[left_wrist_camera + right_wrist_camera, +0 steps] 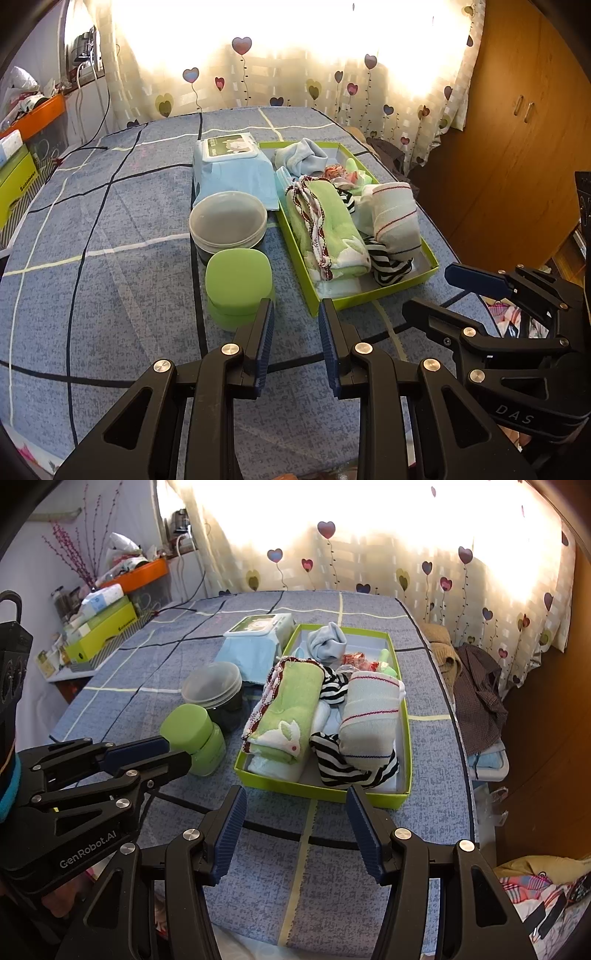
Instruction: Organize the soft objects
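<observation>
At the left of the right wrist view, the left gripper (155,751) is seen from the side near the green jar (194,738); in its own view its jaws stand moderately parted and nothing is held between them. Behind the jar, at about 1 o'clock from it, a clear lidded tub (212,688) is stacked on a dark container, and a wipes pack (255,642) lies further back.

To the right of these, the green tray (325,792) rests on the blue checked bed (110,709). Inside it, the green rabbit towel (284,709) is rolled along the left wall, its long axis running from 6 o'clock towards 12, the rabbit end facing the near rim. Beside it a striped cloth (343,766) is bunched at the near right corner, and the grey sock roll (365,716) lies on top of it, long axis likewise near-to-far. A pale blue sock (327,642) is balled at the far end.

The right gripper (295,834) hovers just short of the tray's near rim, jaws wide apart and empty.

The step in hand is judged to be tidying the loose striped cloth. It would be best approached from above at 12 o'clock, gripped at its bunched middle, and lifted slowly so that the sock roll resting on it is not tipped out.
</observation>
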Demonstrator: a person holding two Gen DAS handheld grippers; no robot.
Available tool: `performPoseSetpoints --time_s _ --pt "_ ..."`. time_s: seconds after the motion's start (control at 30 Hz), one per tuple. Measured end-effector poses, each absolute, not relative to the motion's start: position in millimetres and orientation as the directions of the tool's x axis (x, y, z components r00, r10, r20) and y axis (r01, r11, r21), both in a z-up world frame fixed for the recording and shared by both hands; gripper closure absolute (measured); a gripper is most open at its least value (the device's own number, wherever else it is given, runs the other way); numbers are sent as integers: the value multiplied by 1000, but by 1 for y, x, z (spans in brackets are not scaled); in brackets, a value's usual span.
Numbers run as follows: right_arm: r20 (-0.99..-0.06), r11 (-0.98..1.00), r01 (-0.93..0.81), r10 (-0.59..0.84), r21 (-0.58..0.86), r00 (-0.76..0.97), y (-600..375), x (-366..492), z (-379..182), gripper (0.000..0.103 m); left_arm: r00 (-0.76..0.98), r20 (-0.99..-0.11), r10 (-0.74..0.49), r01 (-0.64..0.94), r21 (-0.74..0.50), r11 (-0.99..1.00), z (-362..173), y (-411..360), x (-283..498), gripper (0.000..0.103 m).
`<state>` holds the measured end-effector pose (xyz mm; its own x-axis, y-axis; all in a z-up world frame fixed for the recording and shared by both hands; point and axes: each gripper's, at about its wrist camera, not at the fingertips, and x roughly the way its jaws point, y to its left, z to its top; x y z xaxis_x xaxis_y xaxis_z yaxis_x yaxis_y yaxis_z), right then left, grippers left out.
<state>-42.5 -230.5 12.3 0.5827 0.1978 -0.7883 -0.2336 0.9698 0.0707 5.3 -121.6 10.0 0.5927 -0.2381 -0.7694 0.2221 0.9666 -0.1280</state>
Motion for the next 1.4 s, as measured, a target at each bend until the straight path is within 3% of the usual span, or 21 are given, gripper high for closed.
performPoseSetpoints --time_s 1.4 --pt "-789 964 -257 205 62 579 -223 -43 14 44 585 -777 -235 221 -126 967 9 -119 7 77"
